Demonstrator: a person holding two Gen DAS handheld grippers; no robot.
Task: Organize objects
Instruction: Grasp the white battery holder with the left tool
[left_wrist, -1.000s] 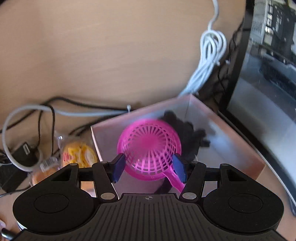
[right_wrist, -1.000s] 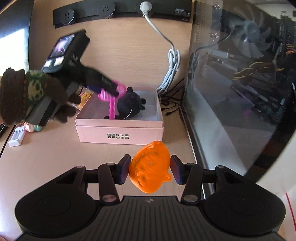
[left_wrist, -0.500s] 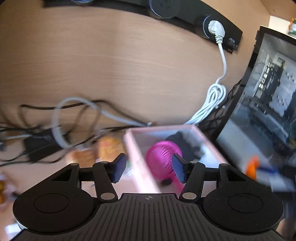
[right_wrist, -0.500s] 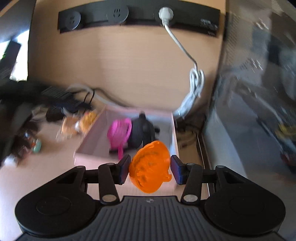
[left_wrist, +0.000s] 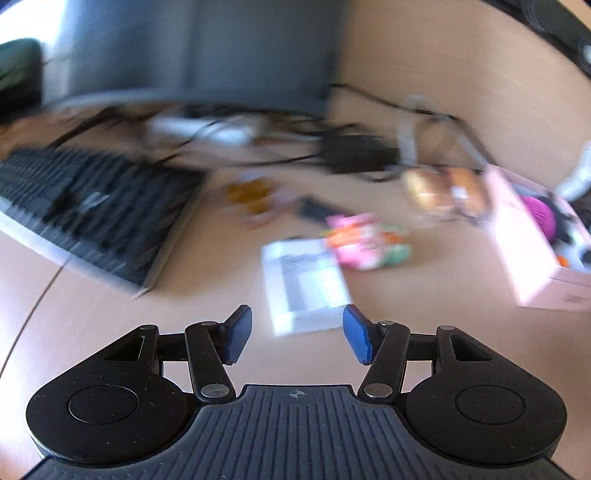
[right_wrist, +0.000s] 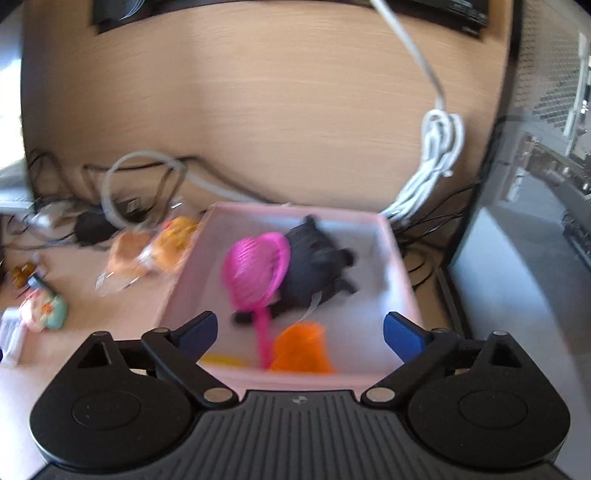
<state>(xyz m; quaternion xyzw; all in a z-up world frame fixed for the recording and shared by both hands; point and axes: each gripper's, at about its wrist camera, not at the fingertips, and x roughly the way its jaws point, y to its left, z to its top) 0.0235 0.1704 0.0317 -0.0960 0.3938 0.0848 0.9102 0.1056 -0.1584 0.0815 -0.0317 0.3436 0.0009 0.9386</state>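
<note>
Left gripper (left_wrist: 297, 334) half apart, nothing between, over bare desk (left_wrist: 207, 266) with keyboard (left_wrist: 85, 214) at left of frame, white leaflet (left_wrist: 306, 280) at centre, pink box (left_wrist: 532, 251) at far right. Right gripper (right_wrist: 300, 330) just been opening, now wide apart and empty, above pink box (right_wrist: 400, 266). Inside: pink strainer (right_wrist: 258, 269) at centre, black toy (right_wrist: 314, 258) touching its right side, orange toy (right_wrist: 301, 350) at lower centre.

A light wooden desk (left_wrist: 221, 273) carries a black keyboard (left_wrist: 85, 218) at left, a white booklet (left_wrist: 306, 284) near centre, a pink box (right_wrist: 402, 280) at right, snack packets (right_wrist: 147, 254) beside it, and tangled cables (right_wrist: 125, 192) along the far edge.
</note>
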